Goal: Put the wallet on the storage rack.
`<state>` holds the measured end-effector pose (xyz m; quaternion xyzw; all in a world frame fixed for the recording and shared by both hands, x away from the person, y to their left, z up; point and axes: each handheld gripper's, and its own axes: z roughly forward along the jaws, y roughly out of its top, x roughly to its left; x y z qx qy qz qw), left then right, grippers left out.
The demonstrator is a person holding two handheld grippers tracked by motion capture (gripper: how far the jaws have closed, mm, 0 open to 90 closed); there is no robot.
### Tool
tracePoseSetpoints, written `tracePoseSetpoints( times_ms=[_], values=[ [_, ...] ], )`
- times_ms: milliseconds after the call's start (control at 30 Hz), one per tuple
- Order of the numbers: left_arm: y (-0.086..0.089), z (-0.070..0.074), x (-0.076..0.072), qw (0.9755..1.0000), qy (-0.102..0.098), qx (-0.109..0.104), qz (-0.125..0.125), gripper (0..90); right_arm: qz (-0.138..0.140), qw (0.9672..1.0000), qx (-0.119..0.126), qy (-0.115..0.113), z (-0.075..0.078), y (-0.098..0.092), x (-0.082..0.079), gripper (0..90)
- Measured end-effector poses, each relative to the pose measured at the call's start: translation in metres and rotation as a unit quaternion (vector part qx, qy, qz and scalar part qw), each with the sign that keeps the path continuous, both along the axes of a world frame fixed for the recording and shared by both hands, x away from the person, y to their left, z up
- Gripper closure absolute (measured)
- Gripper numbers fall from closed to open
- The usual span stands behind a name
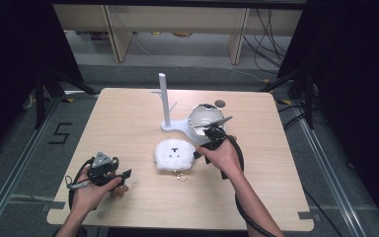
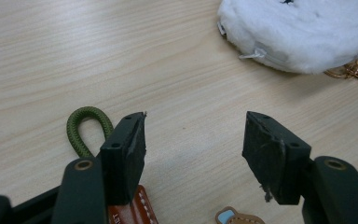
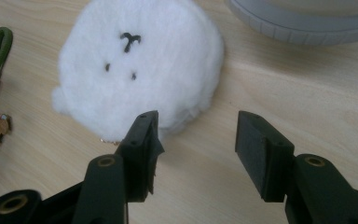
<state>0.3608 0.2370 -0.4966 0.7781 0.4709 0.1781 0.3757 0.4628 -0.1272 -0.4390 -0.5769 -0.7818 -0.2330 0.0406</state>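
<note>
Two hand-held tongs work over a pale wooden counter [image 1: 128, 123], seen from above. On the floor at about nine o'clock from the counter, black tape forms the digit "5" [image 1: 60, 133]. No other writing can be read; a brown leather tag [image 2: 133, 210] under the left tongs carries small lettering too blurred to make out.

At the counter's centre lies a fluffy white pouch [image 1: 174, 155] with a small black stitched face, a zip along its edge and a gold clasp [image 1: 181, 177] at its six o'clock side. At twelve o'clock from the pouch stands a white peg stand [image 1: 164, 101], and at two o'clock from it sits a round mirror [image 1: 205, 118].

The right tongs [image 1: 212, 138] are at three o'clock from the pouch, held by the person's right hand [image 1: 224, 157], with the forearm coming in from five o'clock. In the right gripper view their jaws stand apart with nothing between them; one jaw tip is just at the pouch's fluffy edge, the other over bare wood.

The left tongs [image 1: 121, 177] are near the counter's seven o'clock corner, held low by the left hand [image 1: 90, 190]. Their jaws are also spread wide and empty, pointing towards the pouch. A green cord loop [image 2: 87, 128] and the leather tag of a small keyring lie beside and beneath one jaw.
</note>
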Motion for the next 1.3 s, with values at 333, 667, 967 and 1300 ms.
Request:
tracePoseSetpoints(
  times_ms=[333, 667, 967, 1300],
  values=[
    [0.002, -0.002, 0.0, 0.9998, -0.005, -0.014, 0.014, 38.5, -0.02, 0.9985, -0.002, 0.051, -0.011, 0.022, 0.017, 48.5],
    [0.0, -0.002, 0.0, 0.9998, -0.007, -0.013, 0.014, 38.5, -0.044, 0.9962, -0.007, 0.074, -0.021, 0.03, 0.025, 47.7],
    [0.002, -0.003, 0.0, 0.9998, -0.004, -0.015, 0.015, 38.5, -0.034, 0.9948, -0.035, 0.089, -0.031, 0.038, 0.031, 49.7],
    [0.003, -0.004, 0.0, 0.9997, -0.004, -0.016, 0.017, 38.5, -0.015, 0.9952, -0.038, 0.089, -0.037, 0.043, 0.032, 64.1]
  ],
)
